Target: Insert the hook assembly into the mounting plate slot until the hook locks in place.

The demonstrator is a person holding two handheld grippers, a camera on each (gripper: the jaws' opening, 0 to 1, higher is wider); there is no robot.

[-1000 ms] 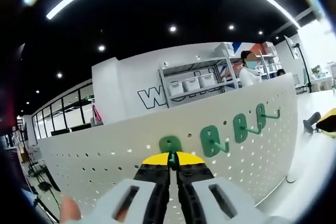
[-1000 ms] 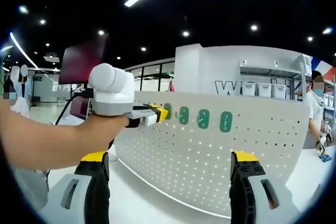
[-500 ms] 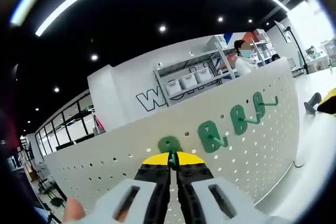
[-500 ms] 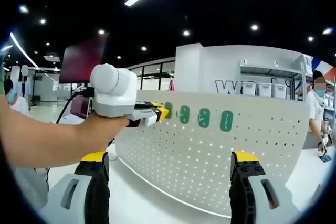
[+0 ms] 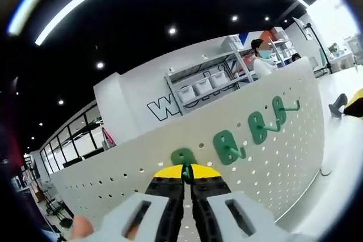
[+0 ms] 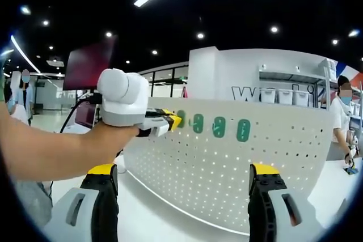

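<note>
Down at 6 o'clock in the left gripper view, the left gripper (image 5: 186, 177) has its yellow-tipped jaws pinched tight on the green hook (image 5: 184, 157), which sits dead centre, pressed up against the white pegboard (image 5: 142, 168). Three more green hooks run off toward 3 o'clock: the nearest (image 5: 226, 146), the middle one (image 5: 258, 127) and the far one (image 5: 279, 110), all already seated with their prongs sticking out. Shelving (image 5: 210, 86) with bins is behind the board around 12 to 1 o'clock.

Over in the right gripper view, the right gripper (image 6: 184, 182) has its jaws spread wide at 7 and 5 o'clock, holding nothing. At 9 to 10 o'clock a person's hand (image 6: 110, 136) brings the left gripper's tips right up to the board's top row.

Progress-wise, I'd say the hook is at the slot but I can't tell if it's clicked in. What's probably left: push until it locks, then let go.
</note>
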